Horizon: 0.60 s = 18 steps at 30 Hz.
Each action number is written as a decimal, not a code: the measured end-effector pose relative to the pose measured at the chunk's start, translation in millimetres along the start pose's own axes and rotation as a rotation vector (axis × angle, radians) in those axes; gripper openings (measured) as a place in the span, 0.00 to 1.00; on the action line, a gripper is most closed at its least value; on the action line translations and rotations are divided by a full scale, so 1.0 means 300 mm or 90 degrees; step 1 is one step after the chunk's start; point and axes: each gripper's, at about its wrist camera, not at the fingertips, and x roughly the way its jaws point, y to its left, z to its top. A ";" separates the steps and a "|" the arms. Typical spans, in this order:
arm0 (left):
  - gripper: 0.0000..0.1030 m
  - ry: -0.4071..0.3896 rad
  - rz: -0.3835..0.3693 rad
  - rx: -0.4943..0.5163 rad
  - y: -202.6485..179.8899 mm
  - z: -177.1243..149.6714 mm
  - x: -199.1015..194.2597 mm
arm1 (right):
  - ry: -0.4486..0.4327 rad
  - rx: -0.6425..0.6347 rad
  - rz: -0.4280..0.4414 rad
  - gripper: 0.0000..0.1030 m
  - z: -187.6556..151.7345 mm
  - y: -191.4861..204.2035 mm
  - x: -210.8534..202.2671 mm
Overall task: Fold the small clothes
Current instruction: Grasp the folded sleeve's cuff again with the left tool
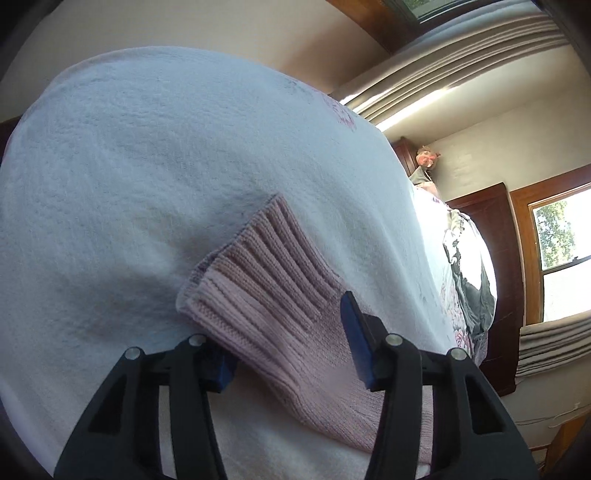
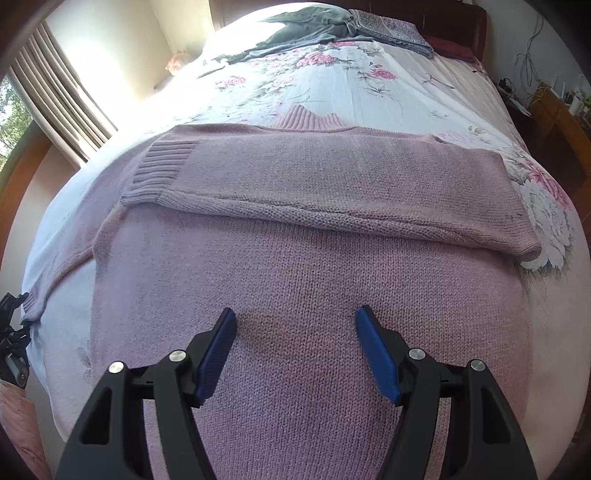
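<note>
Left hand-held gripper (image 1: 291, 345) is low over the bed (image 1: 147, 166), jaws spread wide with the ribbed cuff (image 1: 269, 266) of a pink sweater sleeve lying between them. Blue pads (image 1: 356, 339) sit on either side of the knit; right pad looks to be touching the fabric, left pad is partly hidden under the sleeve edge, so no clamp on it. Cuff rests flat on the pale sheet.

Right hand-held gripper (image 2: 295, 350) hovers above the sweater (image 2: 306, 280) body, jaws apart, nothing between the fingers (image 2: 376, 350) (a faint shadow on the knit under them). Sweater lies spread across the near end of the bed. One sleeve (image 2: 332, 184) is folded across the chest, its cuff ending near the left edge. Other sleeve trails off toward the left edge of the bed, where the left gripper shows at the frame border. Ribbed collar (image 2: 310, 118) pokes out at the far side. Floral bedspread (image 2: 332, 77) beyond, with grey clothing (image 2: 306, 29) heaped near the headboard.
</note>
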 end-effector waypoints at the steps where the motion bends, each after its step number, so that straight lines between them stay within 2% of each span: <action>1: 0.37 -0.005 0.009 0.014 -0.004 -0.001 -0.006 | 0.000 0.000 -0.001 0.68 -0.001 0.002 0.001; 3: 0.12 -0.016 0.023 0.030 0.002 0.000 -0.024 | 0.002 0.000 -0.002 0.68 0.002 0.004 0.004; 4: 0.07 -0.020 0.023 0.027 0.003 0.000 -0.029 | 0.002 -0.001 -0.003 0.68 0.005 0.004 0.005; 6: 0.07 -0.026 0.019 0.026 0.006 0.002 -0.047 | 0.004 -0.003 -0.002 0.68 0.008 0.003 0.006; 8: 0.07 -0.032 0.022 0.054 -0.019 0.001 -0.072 | 0.005 -0.003 0.001 0.68 0.008 0.001 0.004; 10: 0.07 -0.040 0.003 0.089 -0.080 -0.005 -0.096 | 0.005 -0.002 0.003 0.68 0.008 -0.002 -0.002; 14: 0.07 -0.042 -0.036 0.179 -0.278 -0.071 -0.145 | 0.000 -0.003 0.006 0.66 0.008 -0.001 -0.030; 18: 0.07 -0.027 -0.088 0.285 -0.540 -0.215 -0.166 | -0.006 0.001 0.020 0.64 -0.002 -0.016 -0.057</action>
